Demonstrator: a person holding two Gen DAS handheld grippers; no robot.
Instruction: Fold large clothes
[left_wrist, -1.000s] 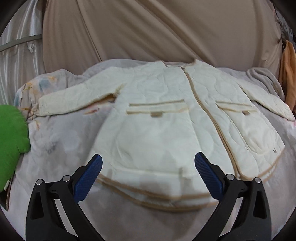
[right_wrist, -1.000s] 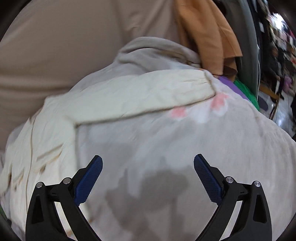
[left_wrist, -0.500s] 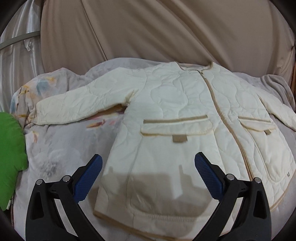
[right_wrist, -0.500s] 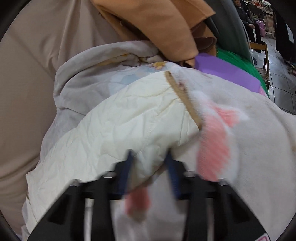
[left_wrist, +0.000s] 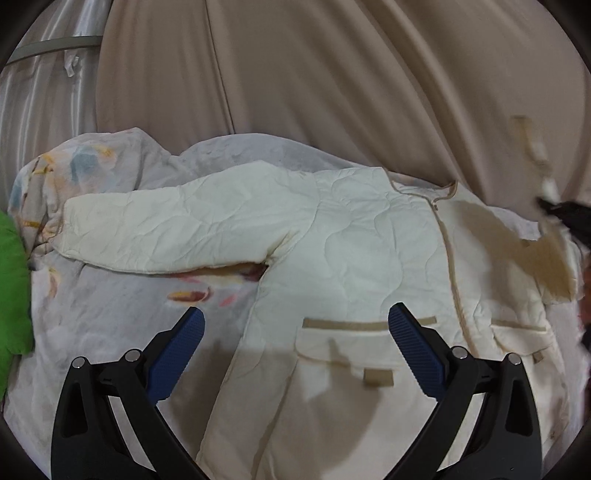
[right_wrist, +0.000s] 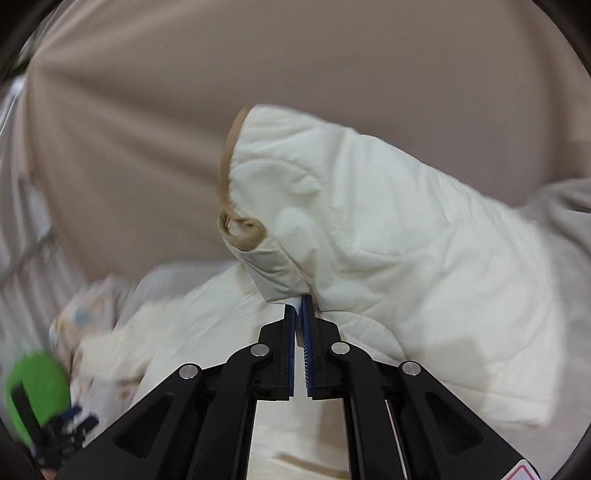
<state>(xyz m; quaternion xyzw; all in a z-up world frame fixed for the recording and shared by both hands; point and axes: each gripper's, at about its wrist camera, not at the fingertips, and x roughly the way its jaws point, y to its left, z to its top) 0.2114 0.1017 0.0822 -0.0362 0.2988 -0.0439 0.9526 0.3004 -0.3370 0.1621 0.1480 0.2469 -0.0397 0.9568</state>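
Right gripper (right_wrist: 299, 314) has just closed, pinching the lifted sleeve (right_wrist: 369, 229) at its tips; left gripper (left_wrist: 295, 332) gapes wide, empty, above the jacket (left_wrist: 351, 258).

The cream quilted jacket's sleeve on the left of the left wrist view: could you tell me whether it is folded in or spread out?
Spread out: the cream quilted jacket's sleeve lies flat, stretched sideways from the body across the pale floral sheet.
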